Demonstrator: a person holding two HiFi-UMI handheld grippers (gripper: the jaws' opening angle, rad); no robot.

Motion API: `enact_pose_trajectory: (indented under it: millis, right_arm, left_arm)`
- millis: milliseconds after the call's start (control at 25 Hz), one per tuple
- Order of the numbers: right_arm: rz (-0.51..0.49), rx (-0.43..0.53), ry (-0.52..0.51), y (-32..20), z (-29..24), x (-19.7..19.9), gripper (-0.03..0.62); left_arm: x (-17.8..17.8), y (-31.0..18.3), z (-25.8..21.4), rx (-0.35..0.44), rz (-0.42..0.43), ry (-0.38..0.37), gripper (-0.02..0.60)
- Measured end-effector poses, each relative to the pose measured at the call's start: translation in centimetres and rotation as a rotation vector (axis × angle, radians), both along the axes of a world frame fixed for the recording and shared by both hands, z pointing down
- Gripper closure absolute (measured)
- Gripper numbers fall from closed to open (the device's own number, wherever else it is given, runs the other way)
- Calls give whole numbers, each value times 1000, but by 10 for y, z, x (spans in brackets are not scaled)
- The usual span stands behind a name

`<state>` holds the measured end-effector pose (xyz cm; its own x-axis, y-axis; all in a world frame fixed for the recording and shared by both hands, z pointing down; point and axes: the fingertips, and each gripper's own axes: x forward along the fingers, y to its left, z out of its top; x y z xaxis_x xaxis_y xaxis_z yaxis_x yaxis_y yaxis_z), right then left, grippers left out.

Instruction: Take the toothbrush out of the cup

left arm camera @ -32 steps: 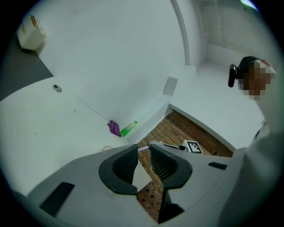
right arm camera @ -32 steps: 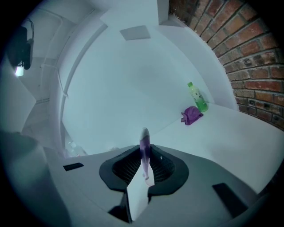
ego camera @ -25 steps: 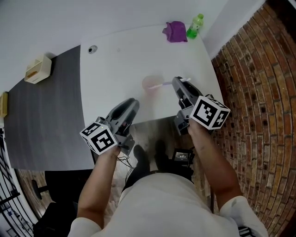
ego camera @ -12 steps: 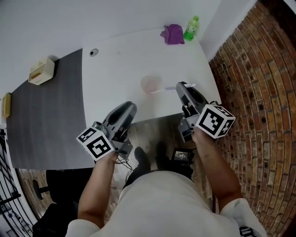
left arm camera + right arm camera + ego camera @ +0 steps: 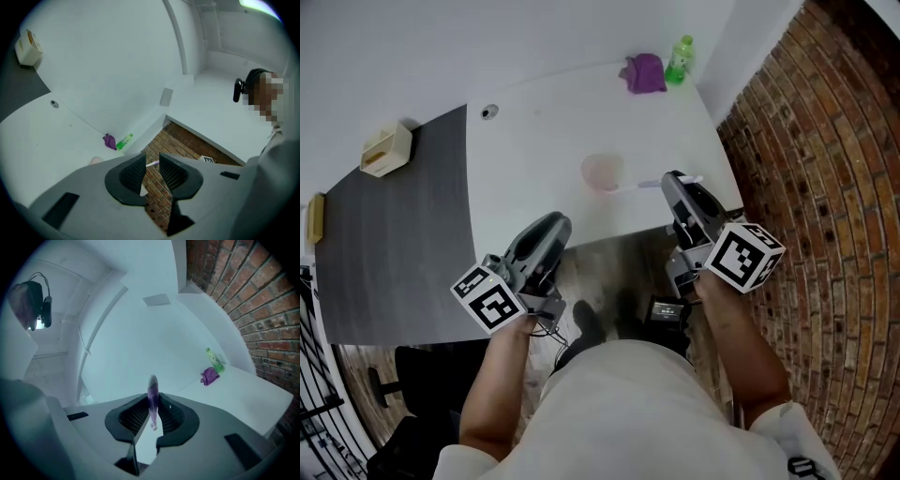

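Observation:
A translucent pink cup [image 5: 602,172] stands upright on the white table [image 5: 534,141]. To its right, my right gripper [image 5: 675,180] is shut on a purple and white toothbrush [image 5: 667,182], which lies level across the fingertips, clear of the cup. In the right gripper view the toothbrush [image 5: 153,397] stands pinched between the two pads of that gripper [image 5: 152,414]. My left gripper [image 5: 547,228] hovers at the table's front edge, left of the cup; its jaws [image 5: 152,168] stand slightly apart with nothing between them. The cup's rim [image 5: 96,160] peeks over its left jaw.
A purple cloth [image 5: 643,72] and a green bottle [image 5: 679,58] sit at the table's far right corner. A round cable hole [image 5: 490,112] is at the far left. A beige box [image 5: 386,148] rests on the dark table alongside. A brick wall [image 5: 825,169] runs along the right.
The right gripper has drawn back and to the right with the toothbrush, whose end has left the cup. The left gripper has pulled back toward the person. The cup stays put.

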<state>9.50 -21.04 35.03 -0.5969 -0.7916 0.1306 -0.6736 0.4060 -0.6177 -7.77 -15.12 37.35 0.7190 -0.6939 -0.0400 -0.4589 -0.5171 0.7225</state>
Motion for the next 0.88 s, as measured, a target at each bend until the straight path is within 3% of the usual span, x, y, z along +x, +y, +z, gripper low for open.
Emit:
enact_pose_trajectory:
  millis: [880]
  right_arm:
    - [-27,52,-35,33,-35,2,530]
  left_arm:
    - [-5,35,-36,59,12,16,499]
